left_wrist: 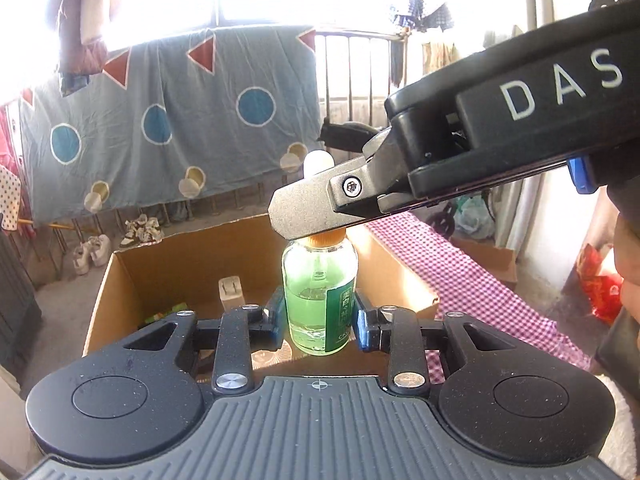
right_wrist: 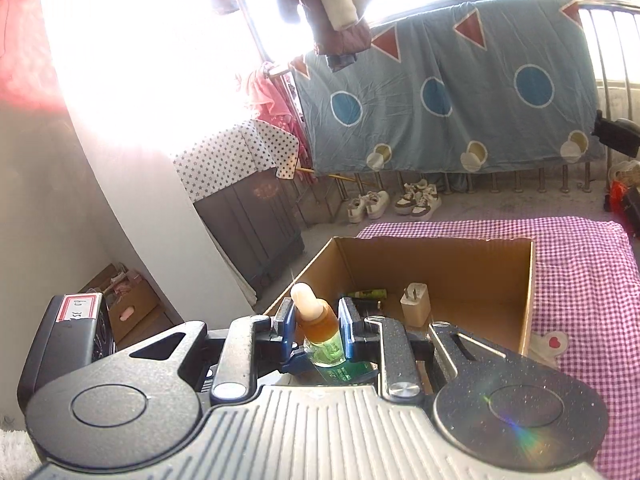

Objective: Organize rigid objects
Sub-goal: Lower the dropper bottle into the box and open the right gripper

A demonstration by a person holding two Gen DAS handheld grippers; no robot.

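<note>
A glass dropper bottle [left_wrist: 318, 296] of green liquid, with a green label, amber collar and white rubber bulb, stands upright between my left gripper's [left_wrist: 319, 316] blue pads, which are shut on its body. My right gripper [right_wrist: 313, 330] comes in from above and is shut on the bottle's amber collar [right_wrist: 318, 322], below the bulb. Both hold it above the near edge of an open cardboard box [right_wrist: 440, 256]. In the box lie a white plug adapter [right_wrist: 416, 304] and a small green tube [right_wrist: 368, 293].
The box sits on a surface with a pink checked cloth [right_wrist: 580, 280]. Beyond it are a railing with a blue quilt [right_wrist: 440, 96], shoes [right_wrist: 416, 200] on the floor, and a dark cabinet [right_wrist: 248, 216] to the left.
</note>
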